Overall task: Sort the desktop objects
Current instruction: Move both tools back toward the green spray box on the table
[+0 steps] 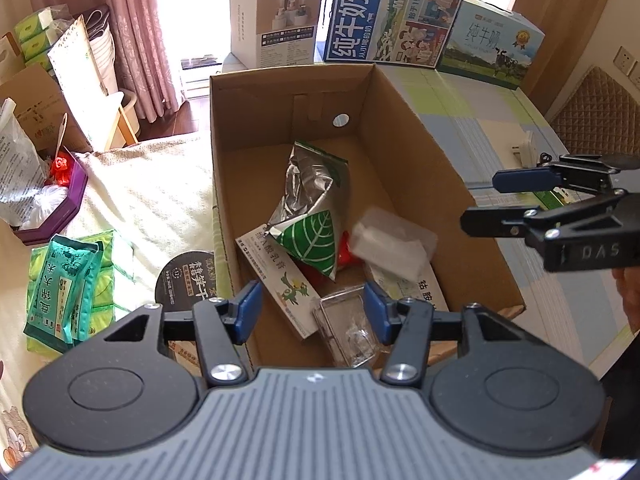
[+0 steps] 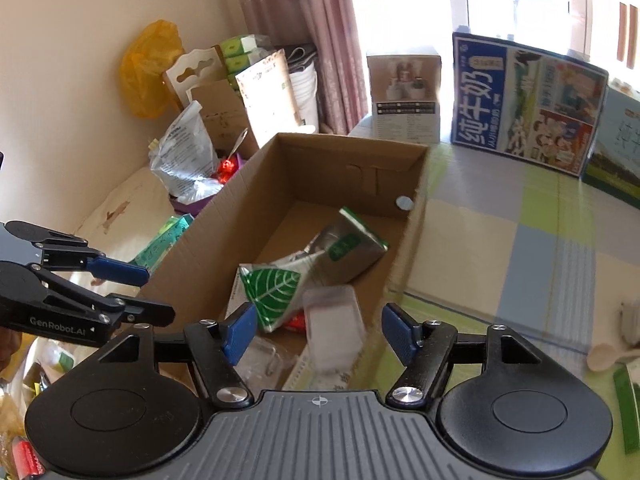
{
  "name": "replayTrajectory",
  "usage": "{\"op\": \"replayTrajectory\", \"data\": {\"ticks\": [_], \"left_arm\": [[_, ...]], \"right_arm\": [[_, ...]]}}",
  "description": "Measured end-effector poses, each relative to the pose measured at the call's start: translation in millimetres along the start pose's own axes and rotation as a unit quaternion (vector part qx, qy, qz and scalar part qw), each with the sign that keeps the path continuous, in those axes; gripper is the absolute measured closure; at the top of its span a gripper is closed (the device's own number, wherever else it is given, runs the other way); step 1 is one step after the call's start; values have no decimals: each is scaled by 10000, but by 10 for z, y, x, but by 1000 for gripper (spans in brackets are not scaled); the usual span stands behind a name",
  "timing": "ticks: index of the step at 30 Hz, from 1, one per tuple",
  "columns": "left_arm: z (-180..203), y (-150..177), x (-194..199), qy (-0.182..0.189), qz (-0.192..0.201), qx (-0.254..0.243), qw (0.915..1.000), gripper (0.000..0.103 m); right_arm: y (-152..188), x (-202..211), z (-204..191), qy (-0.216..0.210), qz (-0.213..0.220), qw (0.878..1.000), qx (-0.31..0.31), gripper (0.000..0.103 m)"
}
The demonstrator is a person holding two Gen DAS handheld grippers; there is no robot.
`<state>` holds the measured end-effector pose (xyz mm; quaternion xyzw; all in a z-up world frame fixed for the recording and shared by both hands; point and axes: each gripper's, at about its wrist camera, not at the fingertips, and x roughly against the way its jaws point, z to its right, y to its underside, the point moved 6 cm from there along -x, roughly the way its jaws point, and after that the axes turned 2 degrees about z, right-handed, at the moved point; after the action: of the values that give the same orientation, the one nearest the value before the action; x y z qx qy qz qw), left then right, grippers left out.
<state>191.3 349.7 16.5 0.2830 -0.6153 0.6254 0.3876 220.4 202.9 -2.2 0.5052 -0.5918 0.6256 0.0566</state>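
An open cardboard box [image 1: 404, 120] [image 2: 216, 216] stands on the table and holds a silver and green leaf-print bag [image 1: 312, 204] [image 2: 312, 264], a white and green medicine carton [image 1: 280, 280], a clear plastic case [image 1: 348, 328] and a blurred white packet [image 1: 392, 240] [image 2: 334, 320] that hangs over the other things. My left gripper [image 1: 312, 312] is open and empty above the box's near edge; it also shows in the right wrist view [image 2: 140, 292]. My right gripper [image 2: 318, 332] is open and empty over the box's near right corner; it also shows in the left wrist view [image 1: 480, 200].
Left of the box lie green tissue packs [image 1: 64, 276], a round black tin [image 1: 192, 276] and a purple tray [image 1: 52, 216] on a cream cloth. Milk cartons [image 1: 388, 20] [image 2: 524, 104] stand behind. A wooden spoon [image 2: 604, 356] and a green strip [image 2: 628, 408] lie on the checked table at right.
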Motion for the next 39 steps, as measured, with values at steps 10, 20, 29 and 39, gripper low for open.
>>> {"op": "replayTrajectory", "data": {"ticks": [10,20,29,39], "left_arm": [[292,118,164,-58,84,-183,9998,44],[718,175,383,-87,182,-430,9989,27],[1354,117,525,154,341,-941,9949,17],[2153,59,432,623,315,-1498,9863,10]], "right_arm": [[384,370,344,220,-68,9997,-116,30],[703,937,797,436,72,9981,-427,23],[1168,1471,1292,789,136,9942,-716,14],[1641,2022,1874,1201,182,9867,-1076,5]]}}
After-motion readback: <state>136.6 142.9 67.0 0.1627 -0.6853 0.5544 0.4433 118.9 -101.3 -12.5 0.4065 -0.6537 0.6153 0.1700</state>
